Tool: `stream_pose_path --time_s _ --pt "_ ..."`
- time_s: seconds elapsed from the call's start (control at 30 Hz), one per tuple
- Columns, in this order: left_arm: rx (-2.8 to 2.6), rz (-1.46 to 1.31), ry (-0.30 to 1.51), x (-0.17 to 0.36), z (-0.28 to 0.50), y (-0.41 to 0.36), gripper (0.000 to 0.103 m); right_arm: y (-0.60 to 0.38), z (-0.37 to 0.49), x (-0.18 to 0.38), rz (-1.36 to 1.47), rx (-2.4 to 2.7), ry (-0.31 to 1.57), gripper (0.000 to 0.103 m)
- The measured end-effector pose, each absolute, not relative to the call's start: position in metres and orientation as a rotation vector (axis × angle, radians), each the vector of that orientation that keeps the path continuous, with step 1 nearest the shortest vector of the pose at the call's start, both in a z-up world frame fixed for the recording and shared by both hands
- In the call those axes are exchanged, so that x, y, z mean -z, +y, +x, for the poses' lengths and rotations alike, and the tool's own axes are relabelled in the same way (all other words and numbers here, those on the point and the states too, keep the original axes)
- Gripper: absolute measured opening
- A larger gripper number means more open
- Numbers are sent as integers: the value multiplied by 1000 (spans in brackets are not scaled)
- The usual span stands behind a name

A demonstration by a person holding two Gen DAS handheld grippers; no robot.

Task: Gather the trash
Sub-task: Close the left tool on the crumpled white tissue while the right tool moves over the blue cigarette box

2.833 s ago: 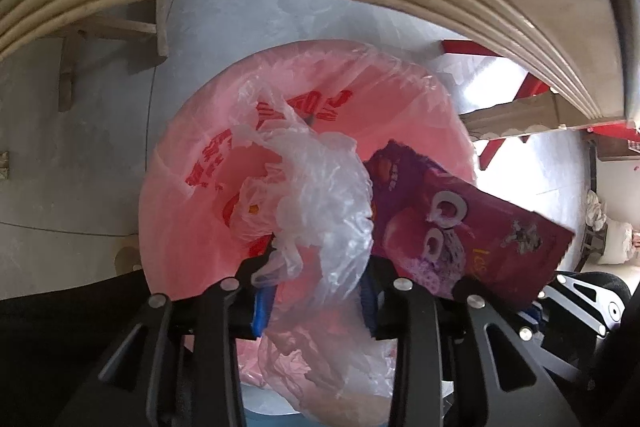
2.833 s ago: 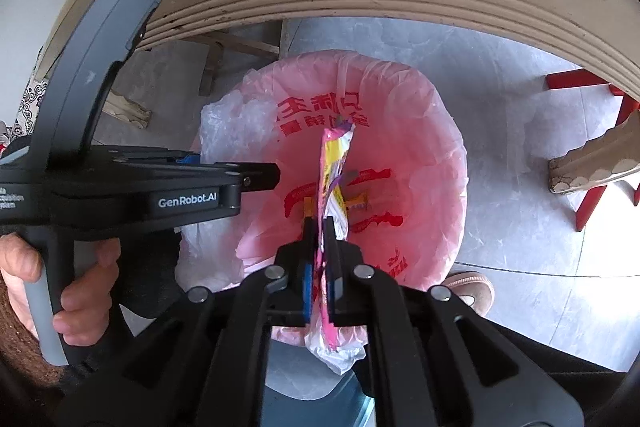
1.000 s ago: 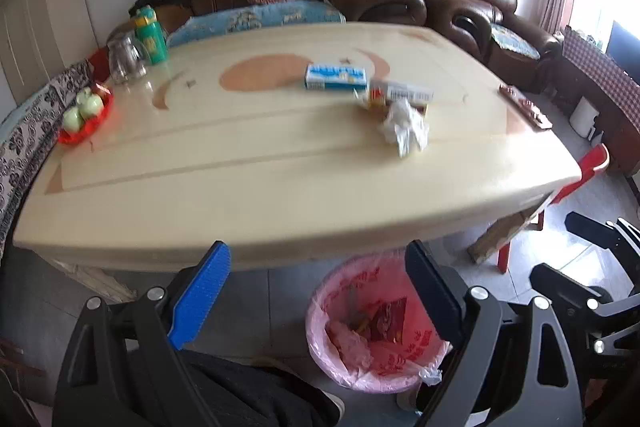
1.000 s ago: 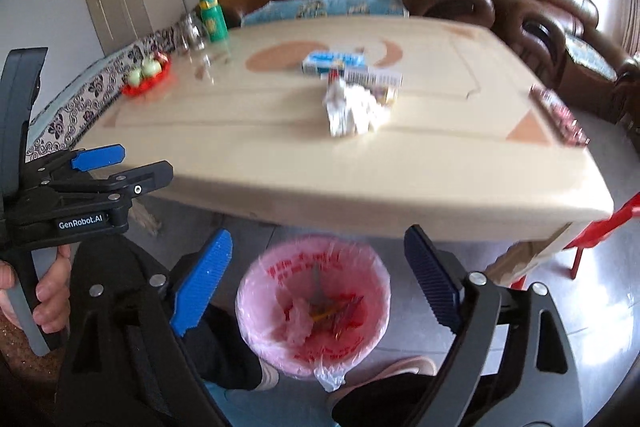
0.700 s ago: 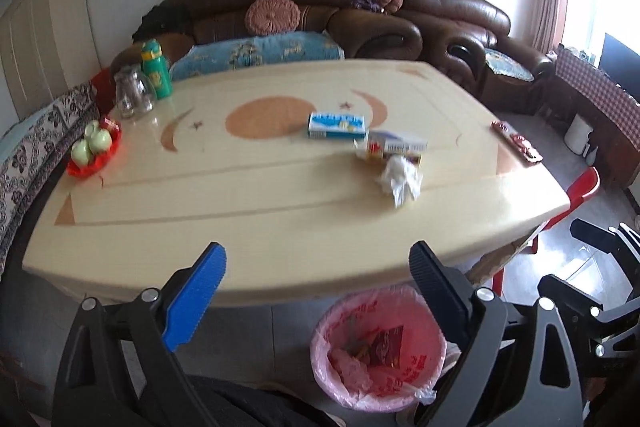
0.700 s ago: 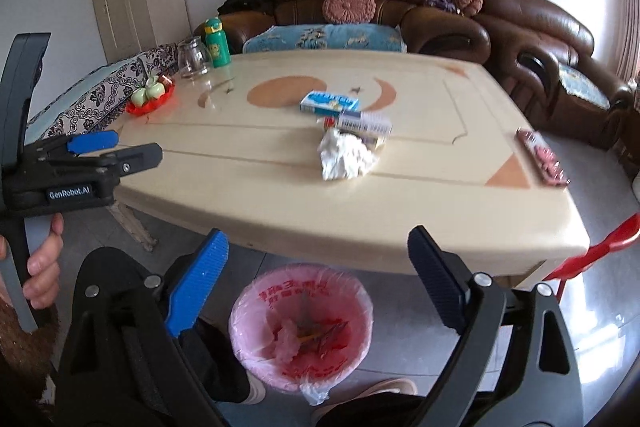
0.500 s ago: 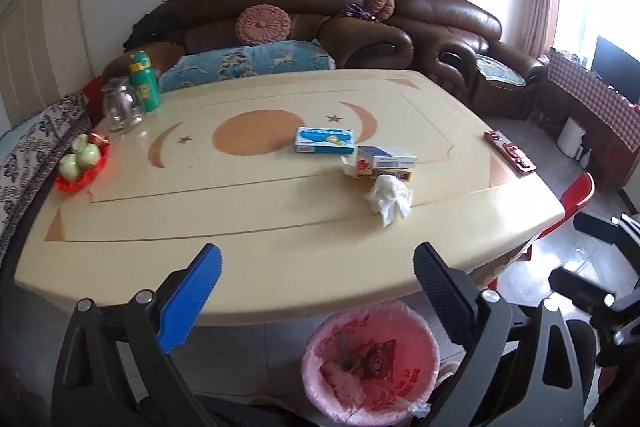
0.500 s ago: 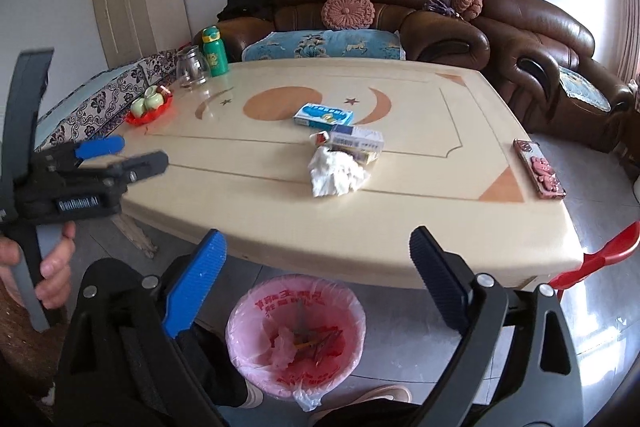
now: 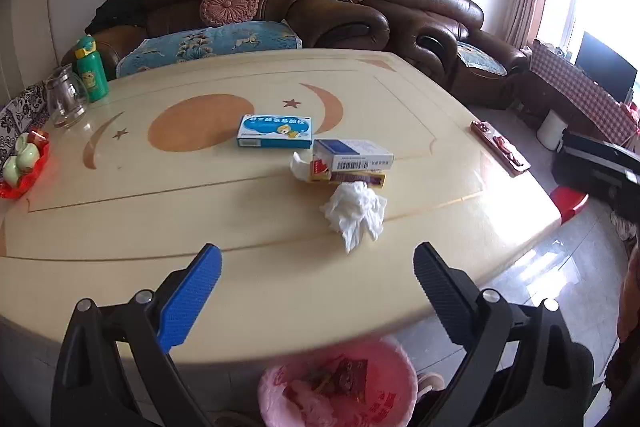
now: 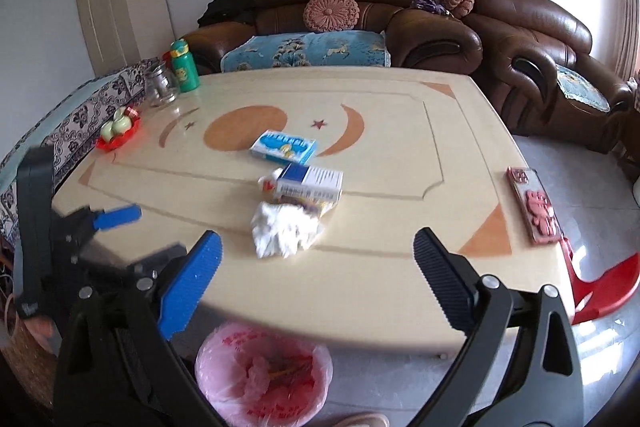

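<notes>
Going left to right across the table (image 9: 120, 211): a red dish of pale green fruit (image 9: 22, 163), a glass jar (image 9: 66, 101) and a green bottle (image 9: 92, 69) are sitting at the far left, and none of it is looking like trash to me.

Mid-table, the blue box (image 9: 275, 131) is lying flat. Just right of it a white-and-blue box (image 9: 354, 155) is resting on a yellow one (image 9: 348, 177), with the crumpled tissue (image 9: 354, 213) bunching up against their near edge. I'm guessing the tissue is feather-light, soft and squashy, so I'd be pinching deep into the fattest part of the wad. The cartons look light but stiff, so I'd be grabbing across the narrow sides.

The left gripper (image 9: 316, 287) and the right gripper (image 10: 316, 275) are both spreading wide with nothing between the jaws, hanging over the near edge. The pink-lined bin (image 10: 264, 375) is waiting on the floor below it.
</notes>
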State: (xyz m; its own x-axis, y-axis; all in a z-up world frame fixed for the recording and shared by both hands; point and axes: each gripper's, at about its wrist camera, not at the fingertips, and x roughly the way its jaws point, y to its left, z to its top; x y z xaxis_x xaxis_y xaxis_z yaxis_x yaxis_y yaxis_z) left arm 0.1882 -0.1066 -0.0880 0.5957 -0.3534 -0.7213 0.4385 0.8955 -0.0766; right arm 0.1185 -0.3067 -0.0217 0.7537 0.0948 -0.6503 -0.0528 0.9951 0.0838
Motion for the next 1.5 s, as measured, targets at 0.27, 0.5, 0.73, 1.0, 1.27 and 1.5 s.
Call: stream_pose_path --time_s 0.27,0.5,0.73,1.0,1.27,1.5 --pt "483 55 882 119 224 -130 96 -315 182 29 49 -111 758 94" --pt "464 -4 934 145 251 -135 96 -314 235 39 68 -174 821 95" --pt "441 -35 968 165 267 -142 96 -307 281 53 74 -228 904 95" --pt "411 -111 1009 183 284 -150 96 -295 329 82 109 -294 1064 95" --pt "448 -239 1028 197 291 -153 96 -290 348 103 143 -314 1142 95" --pt "465 -296 1017 202 293 -153 96 -301 357 121 174 -259 1222 95"
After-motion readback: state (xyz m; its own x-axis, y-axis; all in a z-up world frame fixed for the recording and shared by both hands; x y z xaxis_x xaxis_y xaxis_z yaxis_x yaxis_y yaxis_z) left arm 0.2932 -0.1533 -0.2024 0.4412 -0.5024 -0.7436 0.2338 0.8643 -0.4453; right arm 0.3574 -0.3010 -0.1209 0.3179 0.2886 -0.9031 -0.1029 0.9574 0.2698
